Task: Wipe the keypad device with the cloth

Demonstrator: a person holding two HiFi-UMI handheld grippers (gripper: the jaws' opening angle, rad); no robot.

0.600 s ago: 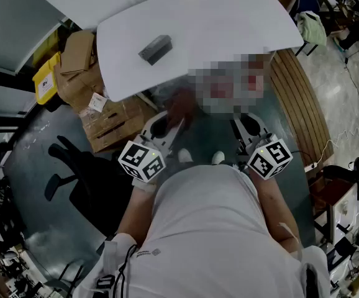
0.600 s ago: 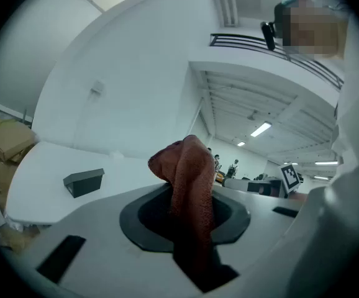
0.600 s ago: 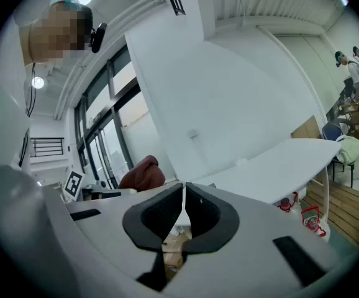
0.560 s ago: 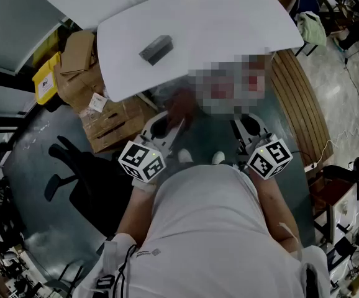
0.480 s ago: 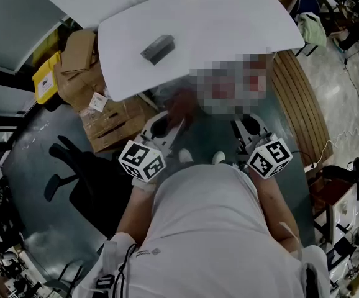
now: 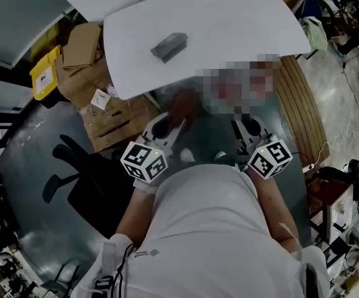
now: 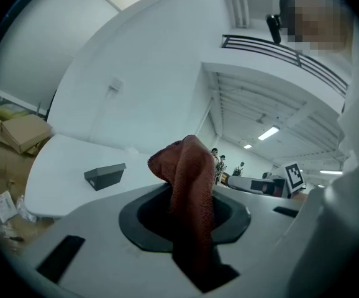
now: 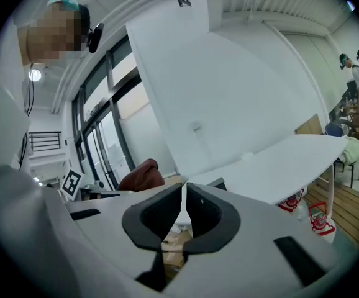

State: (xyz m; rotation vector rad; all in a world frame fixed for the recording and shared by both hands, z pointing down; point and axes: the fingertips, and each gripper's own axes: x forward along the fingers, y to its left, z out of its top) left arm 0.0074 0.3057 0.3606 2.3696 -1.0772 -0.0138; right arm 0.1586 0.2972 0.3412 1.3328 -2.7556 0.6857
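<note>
The keypad device point(image 6: 169, 46) is a small dark grey block lying on the white table point(image 6: 229, 23), well ahead of both grippers. My left gripper point(image 6: 170, 126) is shut on a reddish-brown cloth point(image 6: 181, 107), held low in front of the person's body, short of the table edge. In the left gripper view the cloth point(image 7: 189, 179) stands up between the jaws, with the device point(image 7: 105, 176) beyond on the left. My right gripper point(image 6: 249, 129) is shut with nothing between its jaws point(image 8: 183, 194). It sees the cloth point(image 8: 141, 174) to its left.
Cardboard boxes point(image 6: 83, 48) and a yellow bin point(image 6: 43, 76) are stacked left of the table. A slatted wooden bench point(image 6: 304, 110) runs along the right. A black office chair point(image 6: 74, 179) stands on the dark floor at lower left.
The head camera has shifted a little, so the table and device sit slightly further right in view. Both grippers keep their places and the cloth stays held.
</note>
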